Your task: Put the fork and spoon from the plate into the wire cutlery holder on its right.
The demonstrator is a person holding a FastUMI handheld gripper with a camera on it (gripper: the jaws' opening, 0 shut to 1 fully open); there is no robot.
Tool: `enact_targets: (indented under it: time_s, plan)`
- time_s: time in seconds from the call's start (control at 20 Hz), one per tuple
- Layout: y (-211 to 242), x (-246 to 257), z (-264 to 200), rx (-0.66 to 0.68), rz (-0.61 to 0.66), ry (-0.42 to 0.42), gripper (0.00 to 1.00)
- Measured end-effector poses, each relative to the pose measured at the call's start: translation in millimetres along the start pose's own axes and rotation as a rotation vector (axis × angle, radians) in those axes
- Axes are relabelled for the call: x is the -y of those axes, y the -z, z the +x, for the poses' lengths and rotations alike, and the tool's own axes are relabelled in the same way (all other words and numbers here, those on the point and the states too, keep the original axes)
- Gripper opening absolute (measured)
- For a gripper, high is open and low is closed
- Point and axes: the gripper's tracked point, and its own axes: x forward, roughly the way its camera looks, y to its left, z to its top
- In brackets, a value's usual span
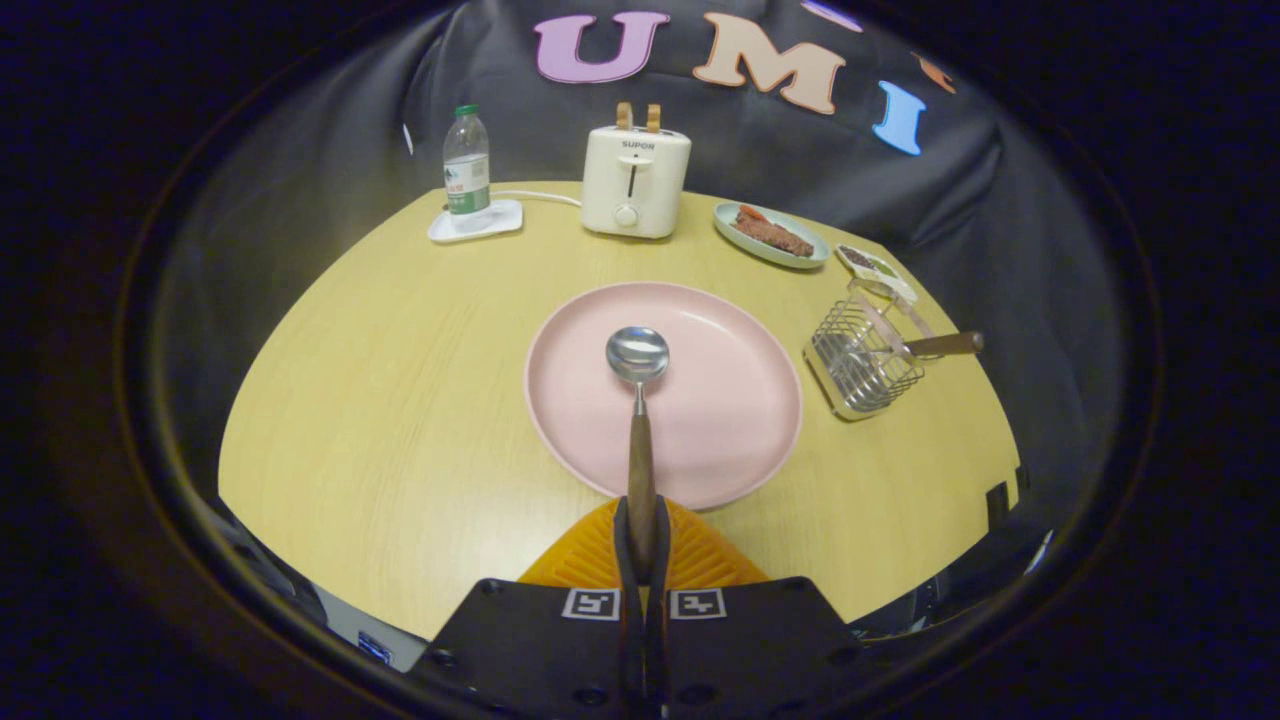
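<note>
Wooden handle clamped between the gripper's [641,545] closed fingers, the spoon [638,400] juts forward, bowl over the pink plate [700,440]. The holder [862,365], right of the plate, already has one wooden-handled utensil leaning in it, probably the fork [940,345].

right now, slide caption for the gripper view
Hand-held gripper shut on spoon over pink plate; a wooden handle rests in the wire holder.

We count one gripper [641,545], its fingers closed on one spoon [638,400]. We see one pink plate [740,420], one wire cutlery holder [862,365] with one wooden-handled utensil [945,344] in it, one toaster [635,180], one bottle [466,165], one food dish [770,236], one small tray [876,268].
</note>
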Motion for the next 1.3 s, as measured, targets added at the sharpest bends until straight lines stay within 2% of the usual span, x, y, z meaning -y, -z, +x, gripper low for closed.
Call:
enact_targets:
  time_s: [0.35, 0.7, 0.95, 1.3]
  plan:
    - [-33, 23, -23, -0.013, 0.034, 0.055, 0.04]
    - [-77, 51, -41, -0.022, 0.149, 0.117, 0.04]
    - [-98, 77, -44, -0.106, 0.228, 0.206, 0.04]
    - [-119, 116, -39, -0.25, 0.393, 0.28, 0.04]
